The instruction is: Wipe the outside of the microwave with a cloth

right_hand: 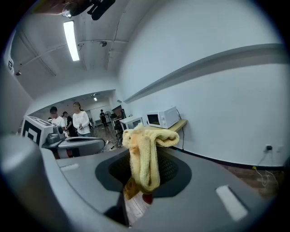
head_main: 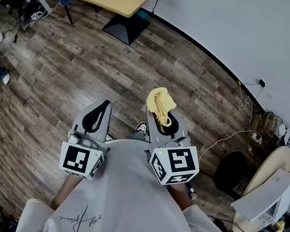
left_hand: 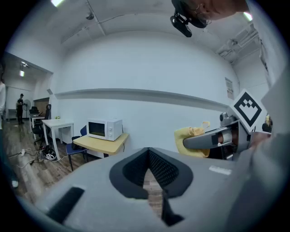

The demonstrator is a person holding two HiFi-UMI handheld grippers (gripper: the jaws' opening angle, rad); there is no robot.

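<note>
Well ahead across the floor point(head_main: 61, 64), the microwave point(left_hand: 104, 129) stands on a yellow table point(left_hand: 102, 144); my right gripper point(right_hand: 144, 183) pinches the cloth point(right_hand: 144, 154) (bunched, drooping), my left gripper point(left_hand: 152, 179) is pressed together on nothing.

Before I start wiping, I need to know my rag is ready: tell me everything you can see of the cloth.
The cloth is pale yellow, with a looped, towel-like surface. It is bunched into a thick fold and pinched between the jaws of the right gripper, its top flopping over above them. A small darker orange patch shows at its lower end. It touches nothing else.
</note>
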